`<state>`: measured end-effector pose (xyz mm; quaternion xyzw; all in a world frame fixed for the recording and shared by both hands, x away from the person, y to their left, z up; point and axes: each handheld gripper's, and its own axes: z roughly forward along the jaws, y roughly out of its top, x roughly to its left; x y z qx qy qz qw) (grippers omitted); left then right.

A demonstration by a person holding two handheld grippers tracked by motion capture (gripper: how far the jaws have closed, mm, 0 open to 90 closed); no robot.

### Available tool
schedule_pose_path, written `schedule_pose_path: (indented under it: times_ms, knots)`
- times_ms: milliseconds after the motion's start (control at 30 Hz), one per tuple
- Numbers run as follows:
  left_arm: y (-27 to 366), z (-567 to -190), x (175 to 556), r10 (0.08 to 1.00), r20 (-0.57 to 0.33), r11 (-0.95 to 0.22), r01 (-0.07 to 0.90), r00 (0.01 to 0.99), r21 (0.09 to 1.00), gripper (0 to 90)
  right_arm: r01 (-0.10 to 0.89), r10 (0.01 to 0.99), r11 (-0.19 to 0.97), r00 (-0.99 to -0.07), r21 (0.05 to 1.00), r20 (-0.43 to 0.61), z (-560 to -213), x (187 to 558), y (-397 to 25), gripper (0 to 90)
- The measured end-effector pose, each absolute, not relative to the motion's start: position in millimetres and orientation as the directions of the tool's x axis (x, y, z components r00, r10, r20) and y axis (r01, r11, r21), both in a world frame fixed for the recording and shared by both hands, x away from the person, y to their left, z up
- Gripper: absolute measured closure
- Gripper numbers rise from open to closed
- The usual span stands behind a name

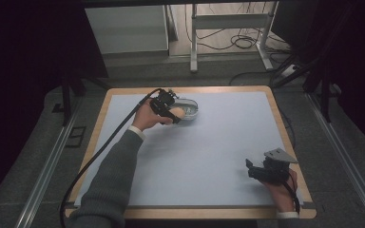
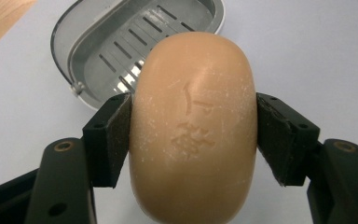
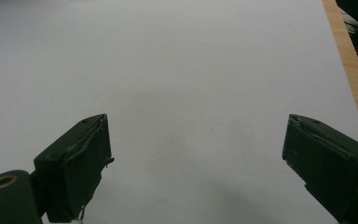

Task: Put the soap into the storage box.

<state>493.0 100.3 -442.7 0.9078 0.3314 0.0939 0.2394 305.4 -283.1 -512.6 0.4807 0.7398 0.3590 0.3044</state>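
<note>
A tan oval bar of soap [image 2: 193, 126] with a stamped mark sits between the two jaws of my left gripper [image 2: 193, 135], which is shut on it. In the high view that gripper [image 1: 173, 113] holds the soap [image 1: 177, 112] at the near edge of a grey metal soap dish [image 1: 190, 105] at the back of the table. The dish [image 2: 121, 46] has a slotted floor and nothing in it. My right gripper [image 1: 255, 170] rests near the front right of the table, and its jaws stand wide open over bare white surface [image 3: 196, 135].
A white sheet [image 1: 209, 142] covers the wooden table, whose edge [image 1: 285, 128] shows on the right. A black cable [image 1: 100, 152] trails from the left gripper toward the front left. Behind the table stand a white frame and loose cables on the floor [image 1: 237, 40].
</note>
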Motion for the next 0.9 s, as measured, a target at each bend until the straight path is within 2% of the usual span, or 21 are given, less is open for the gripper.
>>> schedule_pose_path:
  times_ms: [900]
  knots:
    - [78,-448,547,0.625,0.004,-0.694,0.553,0.78,0.461,32.3,0.501,0.934,0.274,-0.341,0.821,-0.105,-514,307,-288,7.7]
